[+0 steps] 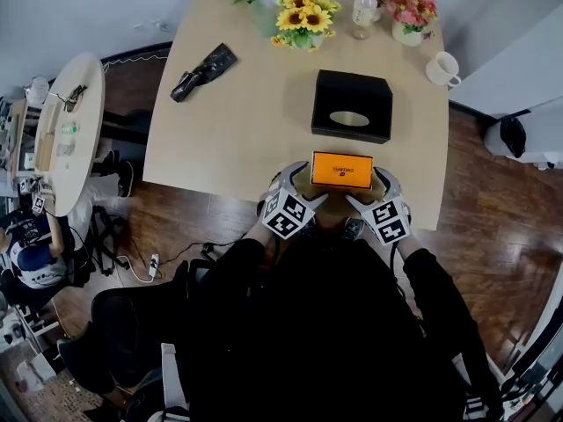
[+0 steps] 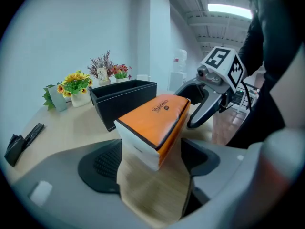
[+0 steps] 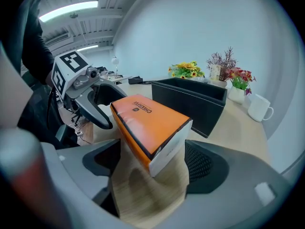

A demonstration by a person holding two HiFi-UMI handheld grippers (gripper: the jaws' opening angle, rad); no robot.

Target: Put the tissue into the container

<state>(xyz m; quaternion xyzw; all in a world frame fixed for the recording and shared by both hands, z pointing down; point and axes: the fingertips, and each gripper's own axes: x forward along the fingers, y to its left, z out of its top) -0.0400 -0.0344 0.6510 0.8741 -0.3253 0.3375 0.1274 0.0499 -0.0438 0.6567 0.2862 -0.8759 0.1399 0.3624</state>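
Note:
An orange tissue pack lies flat on the tan table, close to its near edge. Behind it stands the black open-topped container, with an oval slot showing inside. My left gripper is at the pack's left end and my right gripper at its right end. In the left gripper view the pack's white end sits between the wide jaws of the left gripper, and the pads are not pressing on it. The right gripper stands the same way around the pack's other end, open.
Sunflowers, a clear bottle, a pot of pink flowers and a white mug line the table's far end. A black object lies at the left. A round side table stands to the left on the wooden floor.

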